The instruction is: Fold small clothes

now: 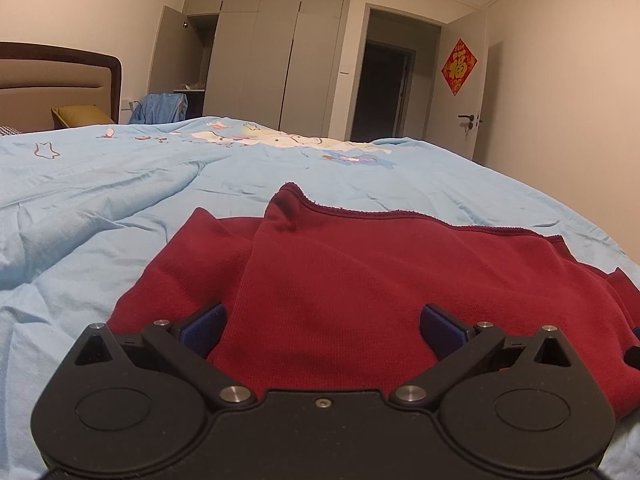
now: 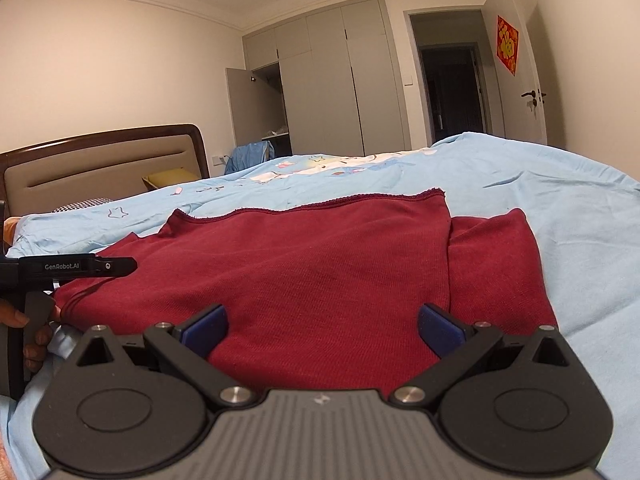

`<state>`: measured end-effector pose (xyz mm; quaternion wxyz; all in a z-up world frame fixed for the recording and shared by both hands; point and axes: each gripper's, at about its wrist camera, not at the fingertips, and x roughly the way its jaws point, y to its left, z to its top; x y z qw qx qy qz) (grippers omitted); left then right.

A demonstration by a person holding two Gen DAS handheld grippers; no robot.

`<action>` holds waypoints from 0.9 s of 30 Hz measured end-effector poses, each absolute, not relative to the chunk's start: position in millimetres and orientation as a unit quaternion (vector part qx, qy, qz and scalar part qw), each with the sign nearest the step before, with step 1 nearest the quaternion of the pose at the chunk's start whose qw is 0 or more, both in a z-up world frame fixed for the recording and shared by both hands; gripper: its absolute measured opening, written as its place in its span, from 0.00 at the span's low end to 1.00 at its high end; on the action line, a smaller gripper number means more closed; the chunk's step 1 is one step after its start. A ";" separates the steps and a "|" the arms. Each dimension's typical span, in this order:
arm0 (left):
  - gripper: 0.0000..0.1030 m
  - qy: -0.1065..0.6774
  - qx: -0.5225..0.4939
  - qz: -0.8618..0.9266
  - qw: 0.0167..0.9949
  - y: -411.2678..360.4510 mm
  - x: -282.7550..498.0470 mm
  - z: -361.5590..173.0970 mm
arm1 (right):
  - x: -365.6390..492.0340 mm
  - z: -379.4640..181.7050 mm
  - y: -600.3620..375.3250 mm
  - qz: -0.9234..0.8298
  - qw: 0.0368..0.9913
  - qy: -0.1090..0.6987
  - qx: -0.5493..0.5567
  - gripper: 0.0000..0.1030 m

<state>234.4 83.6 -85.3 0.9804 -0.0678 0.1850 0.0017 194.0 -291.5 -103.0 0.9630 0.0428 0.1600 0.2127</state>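
Two claws, left claw (image 1: 322, 330) and right claw (image 2: 323, 330), hang over our dark red garment (image 1: 360, 276), each with jaws spread wide and gripping nothing. We see the garment lying partly folded on the light blue bedcover (image 1: 100, 208) of the bed, one layer doubled over another. Beyond it we make out a brown headboard (image 2: 108, 160), grey wardrobe doors (image 2: 340, 76) with one ajar, a dark doorway (image 1: 384, 92), and a red decoration (image 1: 459, 66) on the open door.
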 end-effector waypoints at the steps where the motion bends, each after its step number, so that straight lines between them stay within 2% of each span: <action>1: 1.00 0.186 -0.068 0.002 0.980 83.6 234.5 -85.3 | 194.0 -103.0 -291.6 0.213 0.963 0.160 0.043 1.00; 10: 0.99 0.246 -0.121 0.025 0.961 84.1 238.7 -49.4 | 199.1 -96.1 -290.8 0.208 0.960 0.181 0.042 1.00; 14: 0.99 0.264 -0.112 0.063 0.956 84.1 233.1 -34.1 | 199.0 -86.5 -285.3 0.189 0.961 0.200 0.033 1.00; 19: 1.00 0.251 -0.126 0.100 0.955 99.8 206.7 -18.4 | 189.5 -62.7 -274.1 0.178 0.967 0.175 0.053 1.00; 27: 0.99 0.228 -0.213 0.079 0.947 135.9 154.4 -35.6 | 203.5 -46.3 -224.5 0.197 0.968 0.152 -0.016 1.00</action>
